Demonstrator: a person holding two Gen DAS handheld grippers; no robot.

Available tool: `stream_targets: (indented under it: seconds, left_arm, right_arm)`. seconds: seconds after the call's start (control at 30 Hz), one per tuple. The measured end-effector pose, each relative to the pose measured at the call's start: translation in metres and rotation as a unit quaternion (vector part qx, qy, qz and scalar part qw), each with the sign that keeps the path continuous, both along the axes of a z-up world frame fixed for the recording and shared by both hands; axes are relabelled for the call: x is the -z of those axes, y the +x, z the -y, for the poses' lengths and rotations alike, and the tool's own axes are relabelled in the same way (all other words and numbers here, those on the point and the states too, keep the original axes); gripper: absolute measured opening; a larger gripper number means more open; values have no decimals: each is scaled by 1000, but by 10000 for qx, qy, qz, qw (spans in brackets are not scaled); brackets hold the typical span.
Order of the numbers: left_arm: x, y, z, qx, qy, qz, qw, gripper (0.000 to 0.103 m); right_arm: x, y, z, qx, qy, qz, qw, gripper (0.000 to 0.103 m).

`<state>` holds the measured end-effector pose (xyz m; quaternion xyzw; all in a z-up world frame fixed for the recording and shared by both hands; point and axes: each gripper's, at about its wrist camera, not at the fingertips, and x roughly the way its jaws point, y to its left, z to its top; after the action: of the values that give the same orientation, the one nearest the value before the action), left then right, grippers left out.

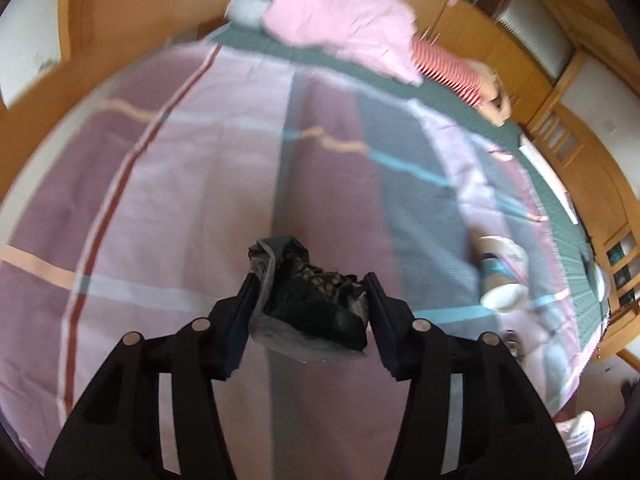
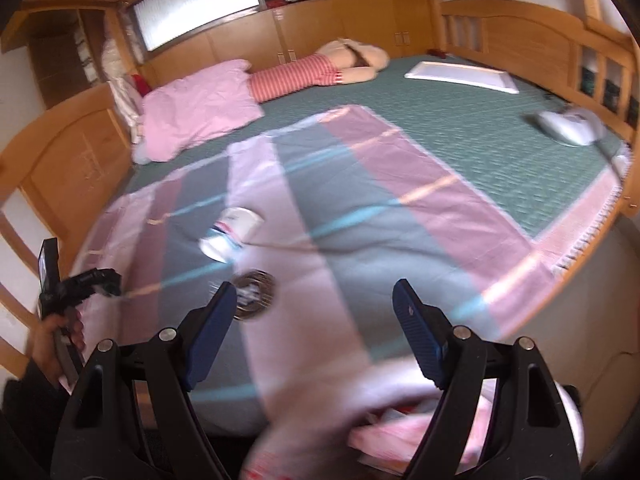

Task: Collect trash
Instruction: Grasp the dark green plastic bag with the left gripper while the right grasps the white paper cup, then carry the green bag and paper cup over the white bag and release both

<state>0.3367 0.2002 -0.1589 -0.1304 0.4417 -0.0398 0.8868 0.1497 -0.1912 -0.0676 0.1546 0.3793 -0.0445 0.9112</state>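
My left gripper (image 1: 310, 284) is shut on a crumpled black and grey wrapper (image 1: 316, 300) and holds it above the striped bedspread (image 1: 192, 184). A paper cup (image 1: 502, 270) lies on its side on the bedspread to the right; it also shows in the right wrist view (image 2: 232, 234). A small round dark wrapper (image 2: 256, 292) lies just in front of the cup. My right gripper (image 2: 314, 296) is open and empty above the bed's near edge. The left gripper (image 2: 80, 284) shows at the far left there, held by a hand.
A pink pillow (image 2: 200, 108) and a doll in a striped shirt (image 2: 316, 70) lie at the far side of the green mattress (image 2: 460, 132). A white tray (image 2: 460, 76) and a white device (image 2: 568, 128) lie at the right. A pink-white bag (image 2: 380, 432) hangs below my right gripper.
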Motion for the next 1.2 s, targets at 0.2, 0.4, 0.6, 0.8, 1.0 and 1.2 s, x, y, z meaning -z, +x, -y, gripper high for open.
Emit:
stream_targets:
  seconds: [0.2, 0.4, 0.6, 0.8, 1.0, 1.2]
  left_arm:
    - [-81, -84, 24, -90, 57, 1265, 9919, 55]
    - [-102, -136, 52, -144, 1163, 1970, 9734, 56]
    - [-105, -136, 51, -117, 1321, 1910, 9726, 56]
    - [-101, -130, 40, -188, 1184, 1717, 9778, 56]
    - [-98, -125, 38, -250, 1129, 1618, 9800, 56]
    - [-92, -122, 41, -263, 1244, 1537, 9799, 56]
  right_arm:
    - [24, 93, -56, -388, 230, -234, 9987, 93]
    - [73, 190, -109, -587, -240, -820, 9946, 97]
    - [134, 252, -117, -24, -1026, -1569, 9823, 97]
    - [156, 256, -104, 129, -504, -1587, 9860, 73]
    - [146, 217, -136, -584, -539, -1515, 9853, 72]
    - [124, 159, -160, -1345, -595, -1438, 9786, 72]
